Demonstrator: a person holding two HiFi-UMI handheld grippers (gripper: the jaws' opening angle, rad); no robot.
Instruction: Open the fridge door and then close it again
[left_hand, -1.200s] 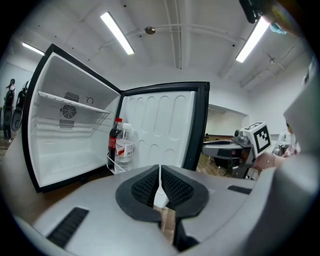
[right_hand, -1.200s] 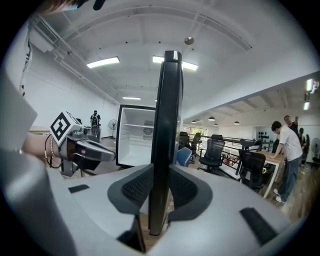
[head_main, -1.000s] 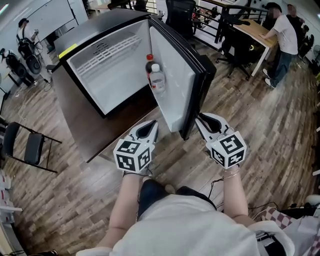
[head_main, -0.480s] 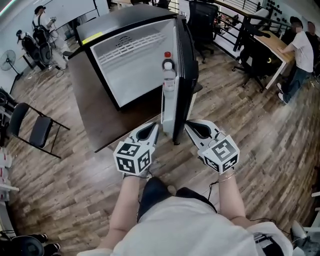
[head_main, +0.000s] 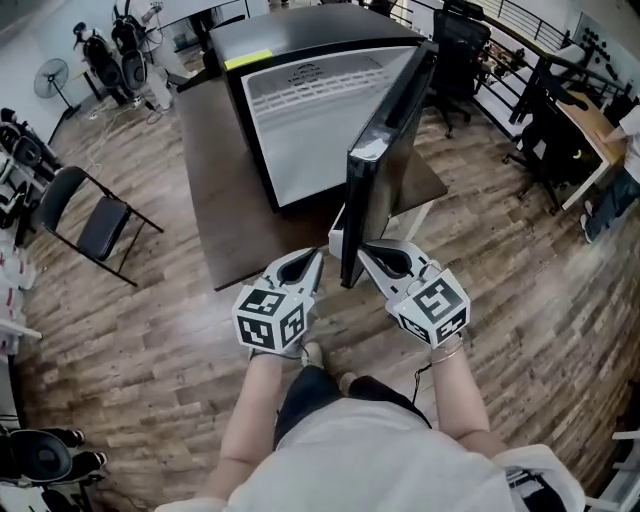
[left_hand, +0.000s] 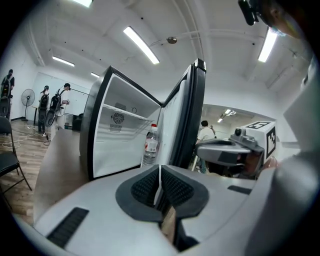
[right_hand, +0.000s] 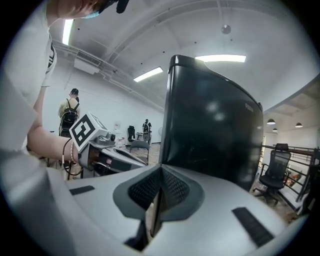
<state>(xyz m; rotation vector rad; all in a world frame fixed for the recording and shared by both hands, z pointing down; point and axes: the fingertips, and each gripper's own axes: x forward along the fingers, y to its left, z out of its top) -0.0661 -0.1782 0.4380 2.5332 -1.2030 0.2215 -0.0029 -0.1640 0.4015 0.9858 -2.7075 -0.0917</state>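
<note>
A: Whereabouts of the fridge door (head_main: 388, 135)?

B: Standing half open, edge-on toward the near side, hinged at the far right corner of the fridge (head_main: 300, 130) on the dark surface (head_main: 215, 220). Flanked at its near free edge by both tools.

A: State of the tools?

B: Left tool (head_main: 312, 256): jaws pressed together, nothing between them, just left of the door edge, facing the white inner liner. Right tool (head_main: 366, 250): jaws likewise together and empty, just right of the edge, facing the glossy black outer face. Contact with the door hard to confirm on either side.

A: Handling?

B: Probably stiff and rigid, swinging easily on the hinge, weighted a little by the bottle (left_hand: 150, 147) in the door shelf. Glossy outer face likely slippery, so no pinching. Better pushed with the closed right tool, flat against the outer face close to the free edge, far from the hinge for leverage.

A: Risks?

B: Danger of rattling the bottle or shifting the fridge on the surface through slamming. Worth easing in gently, then pressing firmly till sealed.
</note>
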